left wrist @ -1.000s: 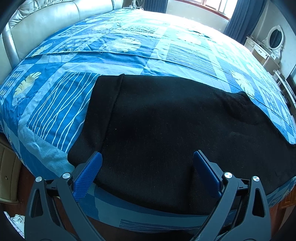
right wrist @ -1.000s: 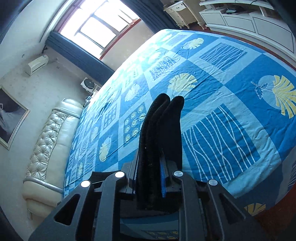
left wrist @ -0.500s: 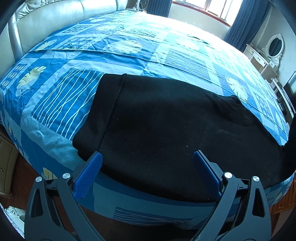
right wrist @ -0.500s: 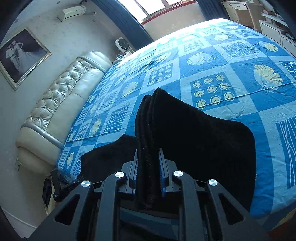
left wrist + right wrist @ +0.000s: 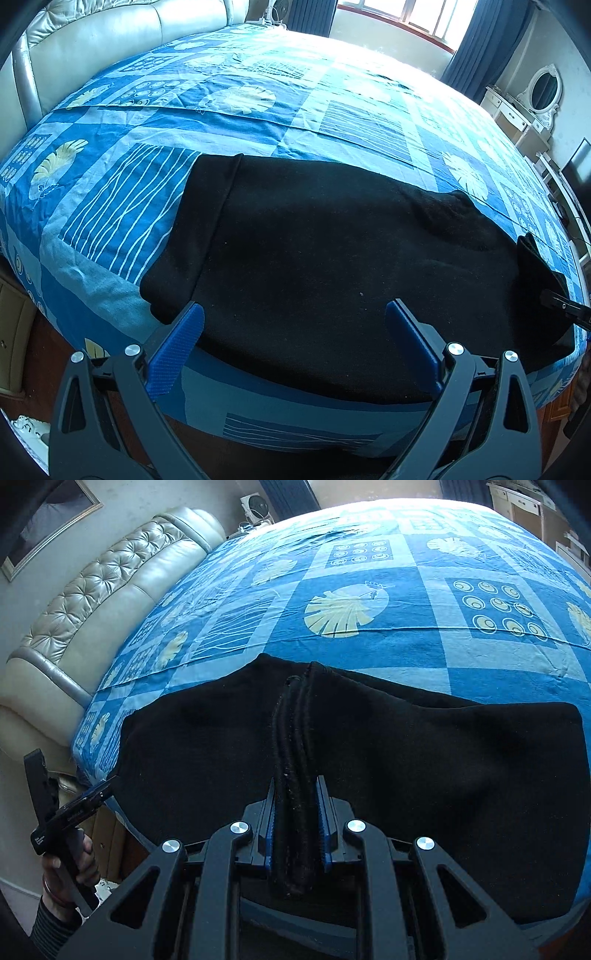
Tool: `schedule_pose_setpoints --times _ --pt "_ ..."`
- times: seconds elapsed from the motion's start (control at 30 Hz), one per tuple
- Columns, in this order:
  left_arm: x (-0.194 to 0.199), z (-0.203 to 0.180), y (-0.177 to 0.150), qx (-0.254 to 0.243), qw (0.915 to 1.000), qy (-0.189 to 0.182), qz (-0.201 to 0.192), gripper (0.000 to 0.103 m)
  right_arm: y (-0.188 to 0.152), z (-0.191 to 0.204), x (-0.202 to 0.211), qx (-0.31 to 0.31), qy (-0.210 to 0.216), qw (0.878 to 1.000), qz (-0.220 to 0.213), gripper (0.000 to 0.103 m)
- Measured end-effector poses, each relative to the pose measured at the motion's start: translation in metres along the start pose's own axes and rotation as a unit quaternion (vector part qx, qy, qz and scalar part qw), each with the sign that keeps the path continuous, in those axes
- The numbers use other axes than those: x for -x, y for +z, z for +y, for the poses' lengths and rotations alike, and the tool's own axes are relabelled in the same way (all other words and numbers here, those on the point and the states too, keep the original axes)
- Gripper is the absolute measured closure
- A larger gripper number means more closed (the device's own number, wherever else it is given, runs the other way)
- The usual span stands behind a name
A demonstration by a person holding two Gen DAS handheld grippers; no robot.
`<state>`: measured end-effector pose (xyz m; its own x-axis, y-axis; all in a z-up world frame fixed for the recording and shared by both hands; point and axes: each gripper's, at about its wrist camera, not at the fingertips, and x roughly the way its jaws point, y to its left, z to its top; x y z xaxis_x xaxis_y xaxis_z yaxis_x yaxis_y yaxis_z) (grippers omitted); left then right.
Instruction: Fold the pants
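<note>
Fabric is bunching thick between the jaws of your right gripper (image 5: pixel 295 827): they are clamping a rolled, layered edge of the black pants (image 5: pixel 443 775), and nothing is slipping out. Ahead of and to both sides of those jaws the pants are lying spread on the blue patterned bed (image 5: pixel 369 650), close to its near edge. You are holding your left gripper (image 5: pixel 295 332) wide open and empty just above the cloth, with the folded band of the pants off to its left. Judging by the layout, you are carrying one end across for a fold, so be keeping the clamp firm and aiming the held edge at the far one. The open jaws are well placed for pinning the crease flat.
</note>
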<state>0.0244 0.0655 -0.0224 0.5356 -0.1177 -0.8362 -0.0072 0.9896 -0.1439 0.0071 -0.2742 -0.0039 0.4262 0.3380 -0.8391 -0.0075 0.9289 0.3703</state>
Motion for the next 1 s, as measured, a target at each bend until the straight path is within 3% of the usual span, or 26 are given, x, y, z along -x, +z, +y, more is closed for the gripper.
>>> schedule_pose_setpoints --times 0.3,1.0 --pt "0.0 0.001 0.001 0.002 1.0 -0.002 0.001 0.005 -0.011 0.027 -0.023 0.04 -0.05 0.998 0.019 0.084" --pt "-0.006 -0.001 -0.003 -0.001 0.9999 -0.003 0.011 0.005 -0.025 0.05 -0.033 0.035 -0.029 0.999 0.022 0.069"
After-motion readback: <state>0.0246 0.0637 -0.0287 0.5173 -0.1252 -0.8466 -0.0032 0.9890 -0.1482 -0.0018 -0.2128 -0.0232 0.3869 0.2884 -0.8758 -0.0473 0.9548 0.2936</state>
